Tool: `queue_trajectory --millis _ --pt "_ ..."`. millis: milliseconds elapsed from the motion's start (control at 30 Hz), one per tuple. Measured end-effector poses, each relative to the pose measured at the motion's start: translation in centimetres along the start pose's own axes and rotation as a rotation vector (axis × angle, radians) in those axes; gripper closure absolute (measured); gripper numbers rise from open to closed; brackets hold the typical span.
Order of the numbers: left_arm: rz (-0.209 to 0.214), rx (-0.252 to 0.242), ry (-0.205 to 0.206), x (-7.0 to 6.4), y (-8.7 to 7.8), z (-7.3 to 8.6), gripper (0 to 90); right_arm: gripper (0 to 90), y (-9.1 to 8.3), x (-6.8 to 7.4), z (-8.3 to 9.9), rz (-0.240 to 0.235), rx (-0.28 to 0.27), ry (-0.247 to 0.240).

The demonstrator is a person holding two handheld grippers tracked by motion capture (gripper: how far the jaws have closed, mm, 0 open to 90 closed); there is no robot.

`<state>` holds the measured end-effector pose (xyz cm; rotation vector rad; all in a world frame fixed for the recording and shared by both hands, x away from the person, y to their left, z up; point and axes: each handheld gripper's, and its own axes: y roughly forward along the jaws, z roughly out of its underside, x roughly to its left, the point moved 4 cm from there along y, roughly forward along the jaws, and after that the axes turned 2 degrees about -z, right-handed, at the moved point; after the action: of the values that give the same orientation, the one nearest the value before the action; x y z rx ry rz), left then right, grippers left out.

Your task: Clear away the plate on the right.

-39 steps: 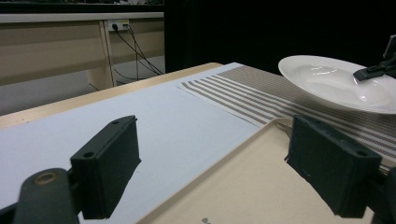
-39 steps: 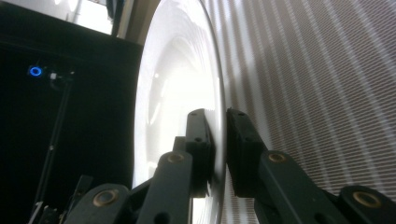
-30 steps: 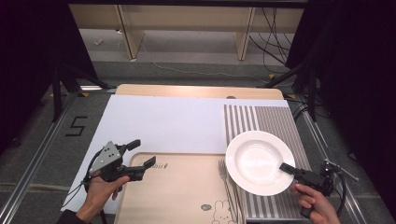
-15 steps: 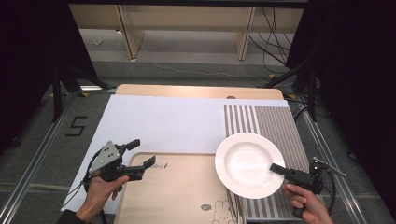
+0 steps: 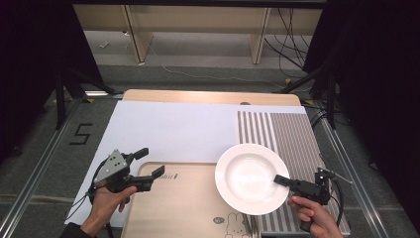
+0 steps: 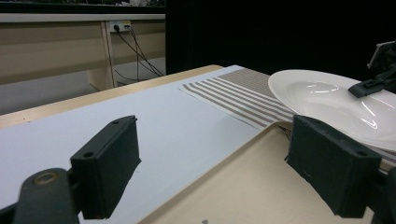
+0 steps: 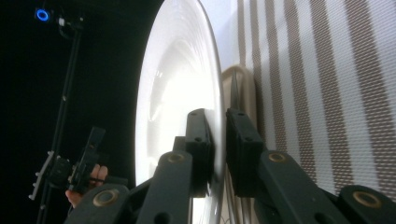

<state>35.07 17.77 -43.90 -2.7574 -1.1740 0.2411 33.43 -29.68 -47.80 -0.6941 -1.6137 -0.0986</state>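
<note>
The rim of a white plate (image 5: 251,177) is clamped between the jaws of the right gripper (image 5: 283,180), and the plate is held above the edge where the wooden tray (image 5: 183,208) meets the striped mat (image 5: 277,129). The left gripper (image 5: 148,163) is held with jaws spread and empty over the tray's far left corner.

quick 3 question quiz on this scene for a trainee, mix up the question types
1. True or false: the right gripper is shut on the rim of the white plate.
2. Multiple choice: the left gripper is A) open, holding nothing; B) shut on a fork; C) shut on the plate.
3. Fill in: the plate hangs partly over the striped placemat and partly over the wooden ____.

Key: 1 true; 2 A; 3 tray.
</note>
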Motion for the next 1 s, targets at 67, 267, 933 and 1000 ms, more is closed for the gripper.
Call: queue_trajectory --millis 67,267,933,1000 --pt "-0.002 0.0 0.002 0.0 -0.1 0.0 16.1 80.6 0.3 0.0 0.2 0.019 0.008 -0.023" --pt "-0.005 -0.002 0.003 0.1 -0.1 0.0 16.1 80.8 1.4 0.6 0.8 0.02 0.035 -0.013" --pt "-0.007 -0.005 -0.003 0.1 -0.1 -0.1 16.1 80.6 4.7 1.8 2.8 -0.006 0.136 -0.031" --pt "-0.007 -0.005 -0.004 0.1 -0.1 -0.1 16.1 80.8 5.0 2.0 3.0 -0.024 0.148 -0.026"
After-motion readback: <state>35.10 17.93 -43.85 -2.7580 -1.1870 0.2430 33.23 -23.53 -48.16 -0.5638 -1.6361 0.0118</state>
